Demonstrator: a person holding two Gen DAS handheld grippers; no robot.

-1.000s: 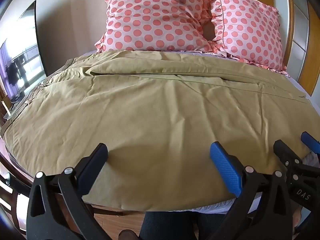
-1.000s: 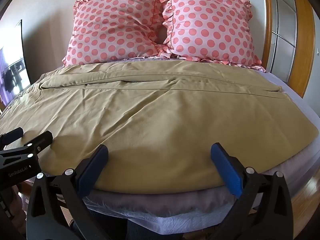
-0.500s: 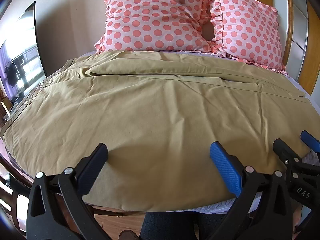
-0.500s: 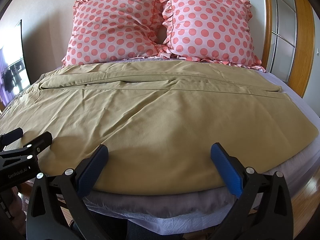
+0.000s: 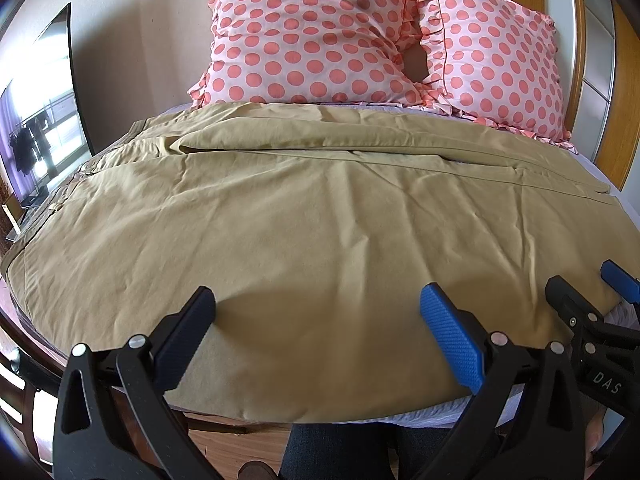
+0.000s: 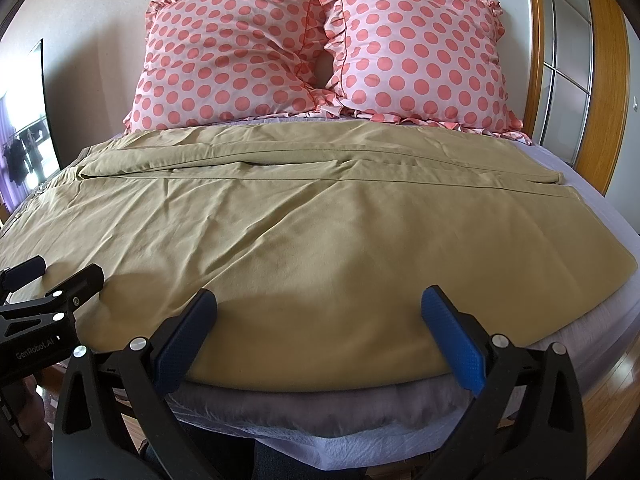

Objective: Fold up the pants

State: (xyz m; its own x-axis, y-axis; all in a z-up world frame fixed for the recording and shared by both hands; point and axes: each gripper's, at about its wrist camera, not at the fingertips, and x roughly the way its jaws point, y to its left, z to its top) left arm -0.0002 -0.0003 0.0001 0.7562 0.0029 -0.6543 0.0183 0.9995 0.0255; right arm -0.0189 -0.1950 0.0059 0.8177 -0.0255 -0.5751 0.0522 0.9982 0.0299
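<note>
Tan pants (image 5: 304, 216) lie spread flat across the bed, waistband at the left, leg ends at the right; they also show in the right wrist view (image 6: 304, 224). One leg lies along the far side with a long seam between the legs. My left gripper (image 5: 318, 316) is open and empty, hovering just above the near edge of the pants. My right gripper (image 6: 318, 316) is open and empty over the same near edge, further right. The right gripper also shows in the left wrist view (image 5: 588, 296), and the left gripper shows in the right wrist view (image 6: 60, 280).
Two pink polka-dot pillows (image 6: 320, 52) lean against the wall at the head of the bed. The lilac sheet (image 6: 600, 208) shows at the right and under the near edge. A wooden-framed door (image 6: 568, 52) stands at the right, a dark screen (image 5: 44, 112) at the left.
</note>
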